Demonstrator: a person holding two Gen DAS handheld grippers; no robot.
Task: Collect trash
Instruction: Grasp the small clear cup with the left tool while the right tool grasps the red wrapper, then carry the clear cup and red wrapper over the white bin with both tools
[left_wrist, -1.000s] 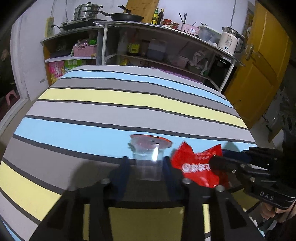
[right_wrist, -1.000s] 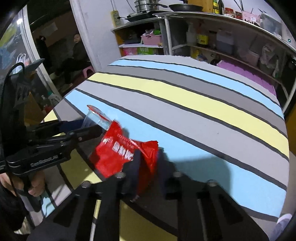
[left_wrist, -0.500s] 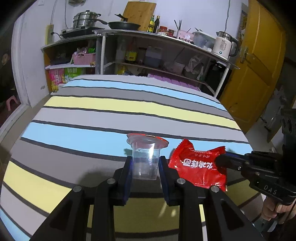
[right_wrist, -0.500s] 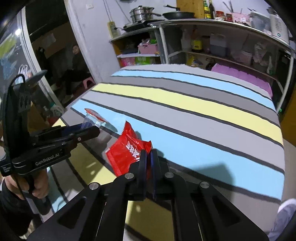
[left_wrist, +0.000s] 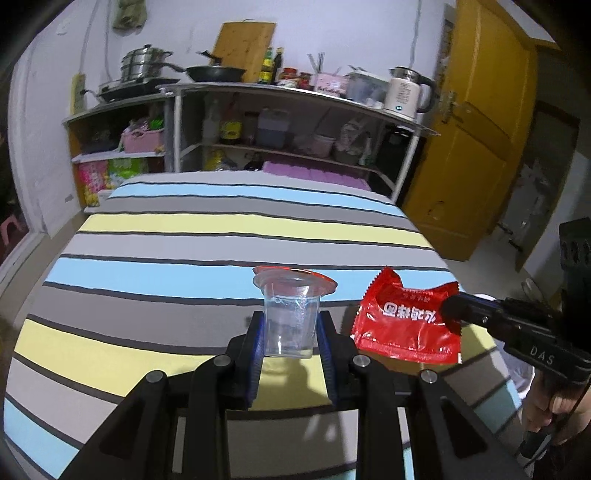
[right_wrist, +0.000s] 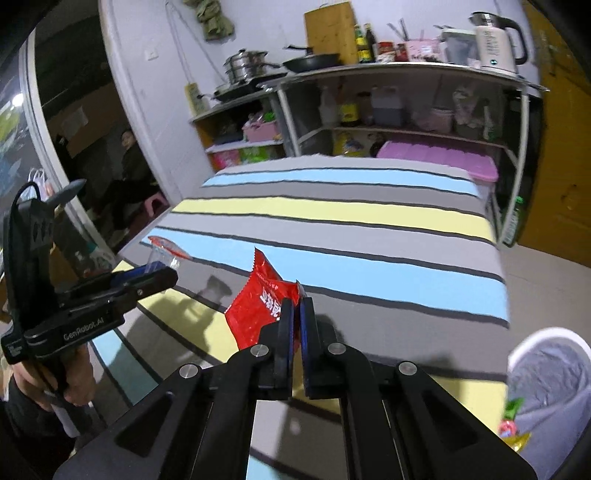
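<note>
My left gripper (left_wrist: 290, 332) is shut on a clear plastic cup (left_wrist: 290, 314) with a peeled red foil lid, held upright above the striped table (left_wrist: 221, 221). The cup also shows in the right wrist view (right_wrist: 162, 258), between the left gripper's fingers (right_wrist: 147, 280). My right gripper (right_wrist: 296, 314) is shut on a red snack wrapper (right_wrist: 258, 306) and holds it in the air above the table. The wrapper hangs to the right of the cup in the left wrist view (left_wrist: 402, 325), pinched at its right edge by the right gripper (left_wrist: 452, 312).
A white bin (right_wrist: 550, 387) lined with a bag stands off the table's near right corner, with colourful wrappers inside. Shelves (left_wrist: 288, 122) with pots, bottles and a kettle stand beyond the table's far end. A yellow door (left_wrist: 480, 129) is at right.
Both grippers have risen from the table, the left lifting the cup and the right lifting the red wrapper. The right gripper closed on the wrapper about a second ago.
</note>
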